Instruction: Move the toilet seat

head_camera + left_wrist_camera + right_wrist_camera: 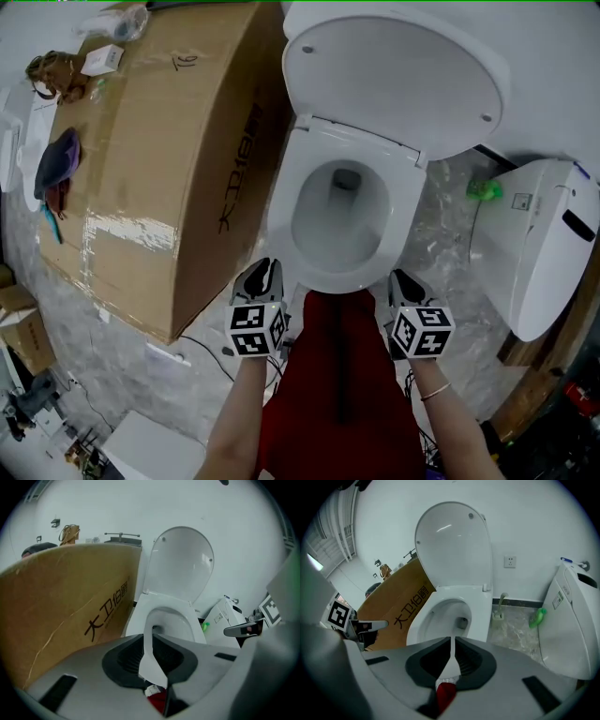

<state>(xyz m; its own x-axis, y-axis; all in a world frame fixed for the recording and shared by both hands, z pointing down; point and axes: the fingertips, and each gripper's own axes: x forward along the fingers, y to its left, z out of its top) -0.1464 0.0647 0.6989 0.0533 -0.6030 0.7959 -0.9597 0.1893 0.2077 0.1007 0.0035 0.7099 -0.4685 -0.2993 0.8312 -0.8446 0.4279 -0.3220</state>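
Toilet seat (pixel 286 217) down, lid (pixel 394 80) up, on a marble floor (pixel 439 223).
Cardboard box (pixel 159 169) at nine o'clock, spare toilet (pixel 539 246) at three; left gripper (pixel 266 269) and right gripper (pixel 402 279) closed, empty, at six.

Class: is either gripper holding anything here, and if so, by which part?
Nothing is held. The left gripper and right gripper both have their jaws shut with nothing clamped. Only the toilet seat shows through the slit between them.

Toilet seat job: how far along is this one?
Seemingly done: the toilet seat lies level over the bowl, with the lid upright. In hand: the left gripper and right gripper are each shut on its front rim. Left: letting go, if down is where it belongs.
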